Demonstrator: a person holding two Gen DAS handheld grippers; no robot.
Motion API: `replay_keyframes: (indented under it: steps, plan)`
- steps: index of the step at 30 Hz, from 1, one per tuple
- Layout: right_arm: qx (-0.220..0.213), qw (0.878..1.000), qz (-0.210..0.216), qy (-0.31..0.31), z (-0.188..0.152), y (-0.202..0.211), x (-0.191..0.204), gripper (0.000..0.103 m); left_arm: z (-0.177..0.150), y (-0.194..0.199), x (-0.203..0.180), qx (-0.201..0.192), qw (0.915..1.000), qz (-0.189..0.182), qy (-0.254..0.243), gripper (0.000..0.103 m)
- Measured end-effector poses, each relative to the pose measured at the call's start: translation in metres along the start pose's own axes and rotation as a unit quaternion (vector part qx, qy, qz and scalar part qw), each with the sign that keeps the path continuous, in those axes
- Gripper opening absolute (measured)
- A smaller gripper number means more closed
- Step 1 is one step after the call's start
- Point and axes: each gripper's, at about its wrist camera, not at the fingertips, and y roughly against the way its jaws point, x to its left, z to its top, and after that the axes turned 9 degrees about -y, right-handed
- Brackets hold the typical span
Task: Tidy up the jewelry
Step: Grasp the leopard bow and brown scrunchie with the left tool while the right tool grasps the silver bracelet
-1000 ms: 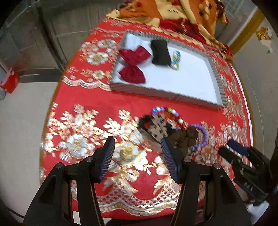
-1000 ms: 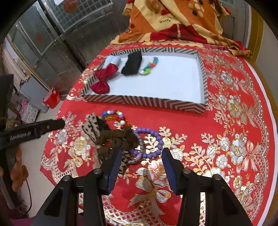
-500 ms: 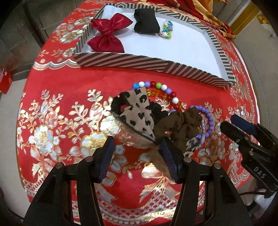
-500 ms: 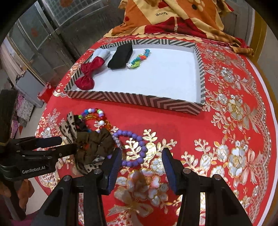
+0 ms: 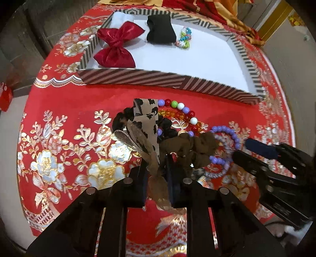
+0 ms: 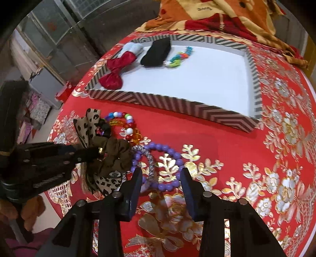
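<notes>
My left gripper point(image 5: 156, 168) is shut on the tail of a leopard-print hair bow point(image 5: 146, 118), which lies on the red cloth; from the right wrist view the gripper point(image 6: 92, 152) reaches into the pile. Beside the bow lie a brown scrunchie point(image 5: 189, 146), a multicolour bead bracelet point(image 5: 183, 110) and a purple bead bracelet point(image 6: 164, 164). My right gripper point(image 6: 161, 178) is open just above the purple bracelet. The striped tray point(image 6: 177, 102) holds a red bow point(image 5: 116, 47), a black pouch point(image 5: 161, 32) and a small bright bead bracelet point(image 5: 184, 39).
A round table with a red and gold floral cloth point(image 6: 276, 158). An orange and red blanket point(image 6: 217, 15) lies behind the tray. The table edge drops off at left, with a red box point(image 5: 5, 96) on the floor.
My left gripper has moved forward and closed on the leopard-print bow's tail. My right gripper has moved closer to the purple bracelet and stays open.
</notes>
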Motion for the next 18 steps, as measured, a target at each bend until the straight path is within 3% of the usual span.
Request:
replay_keyframes:
  steps: [8, 13, 18]
  plan:
    - [0.014, 1.000, 0.018, 0.020, 0.005, -0.018, 0.014, 0.032, -0.012, 0.032, 0.030, -0.012, 0.9998, -0.014, 0.012, 0.014]
    - [0.024, 0.999, 0.025, 0.026, 0.005, -0.028, 0.019, 0.009, -0.021, 0.047, 0.041, -0.020, 0.9994, -0.020, 0.021, 0.014]
    - [0.017, 0.999, 0.040, 0.014, 0.006, -0.015, 0.016, 0.007, -0.022, 0.066, 0.045, -0.032, 0.9990, -0.029, 0.008, 0.014]
